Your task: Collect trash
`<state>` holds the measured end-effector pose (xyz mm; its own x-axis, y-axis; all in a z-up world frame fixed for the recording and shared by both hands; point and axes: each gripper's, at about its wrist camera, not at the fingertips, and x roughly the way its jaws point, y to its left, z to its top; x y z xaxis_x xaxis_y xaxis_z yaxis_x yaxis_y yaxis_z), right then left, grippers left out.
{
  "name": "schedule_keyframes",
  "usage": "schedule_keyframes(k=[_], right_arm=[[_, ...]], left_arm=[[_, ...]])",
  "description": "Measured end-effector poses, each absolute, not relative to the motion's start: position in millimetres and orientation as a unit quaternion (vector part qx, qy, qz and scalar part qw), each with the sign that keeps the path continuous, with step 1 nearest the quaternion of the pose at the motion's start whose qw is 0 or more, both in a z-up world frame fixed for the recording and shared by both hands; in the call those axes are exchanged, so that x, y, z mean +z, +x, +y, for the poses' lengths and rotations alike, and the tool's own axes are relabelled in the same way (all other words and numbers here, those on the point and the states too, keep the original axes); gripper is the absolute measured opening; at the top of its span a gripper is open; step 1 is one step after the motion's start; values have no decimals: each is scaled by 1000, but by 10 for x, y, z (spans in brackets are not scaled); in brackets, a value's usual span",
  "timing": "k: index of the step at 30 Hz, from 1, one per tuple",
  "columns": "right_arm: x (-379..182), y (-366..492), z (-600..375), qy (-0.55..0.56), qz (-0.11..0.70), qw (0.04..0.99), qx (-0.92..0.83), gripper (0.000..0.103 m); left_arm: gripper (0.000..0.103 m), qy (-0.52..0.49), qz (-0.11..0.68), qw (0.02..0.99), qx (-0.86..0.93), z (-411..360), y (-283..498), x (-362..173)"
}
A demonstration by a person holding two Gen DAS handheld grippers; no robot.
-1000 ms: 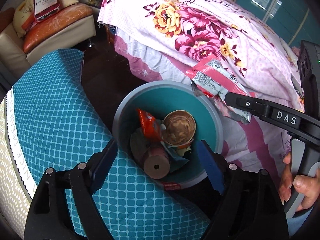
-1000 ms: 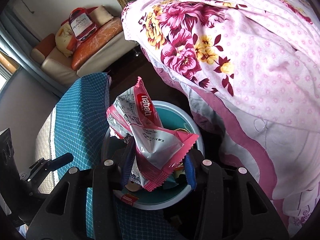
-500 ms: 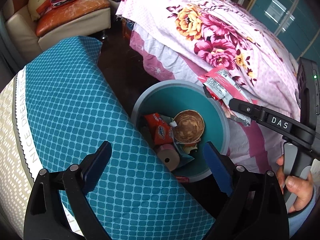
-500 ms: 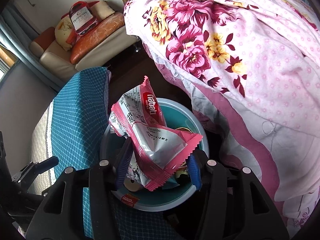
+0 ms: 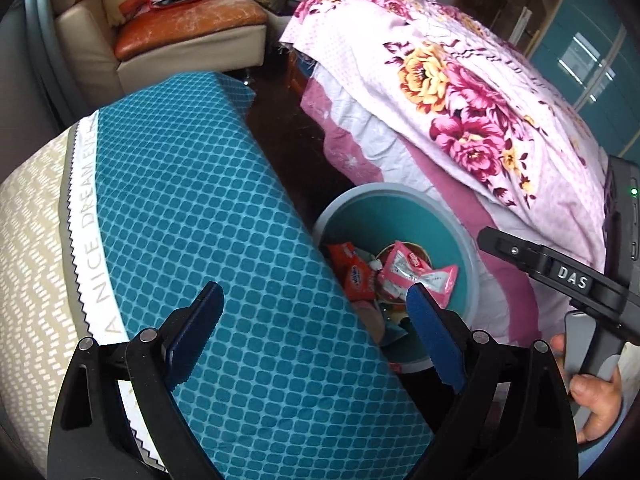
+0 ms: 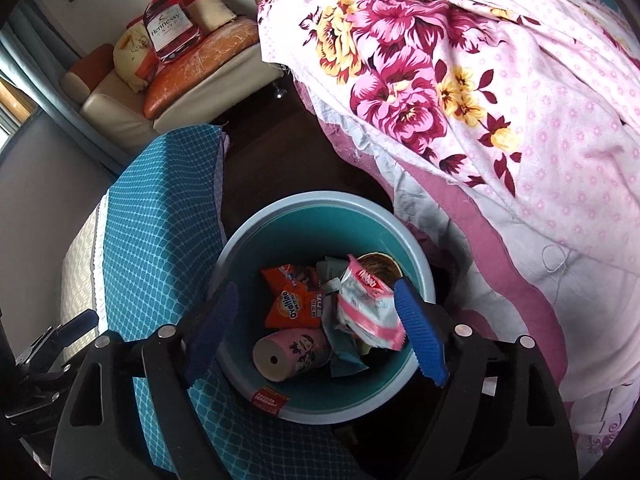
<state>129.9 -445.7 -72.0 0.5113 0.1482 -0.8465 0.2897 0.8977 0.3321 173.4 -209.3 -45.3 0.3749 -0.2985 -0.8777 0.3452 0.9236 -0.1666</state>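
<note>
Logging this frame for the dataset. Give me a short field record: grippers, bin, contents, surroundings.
left gripper: open, empty, over the teal cushion
right gripper: open, empty, above the bin
bin: round, teal inside, grey rim, on the floor between cushion and bed
pink wrapper: lying loose in the bin on top of the pile
other contents: orange Ovaltine packet, pink cup on its side
bed: floral blanket hanging beside the bin

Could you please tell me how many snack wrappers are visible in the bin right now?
2: a pink-and-silver wrapper on top at the right, and an orange Ovaltine wrapper left of it. Others may be buried underneath.
</note>
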Motion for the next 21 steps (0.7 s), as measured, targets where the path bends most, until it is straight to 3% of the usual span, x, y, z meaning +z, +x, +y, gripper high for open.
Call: schedule_keyframes(k=[6, 10, 21], right_arm=[[-606, 1221, -4266, 188, 499, 846, -22, 93], [-462, 1087, -4059, 146, 489, 860, -18, 96], [19, 651, -3732, 75, 444, 892, -27, 96]], left_arm=[[93, 36, 517, 834, -189, -2020, 1620, -350], [93, 35, 513, 837, -188, -1965, 1506, -267], [93, 24, 515, 839, -175, -1703, 1223, -115]])
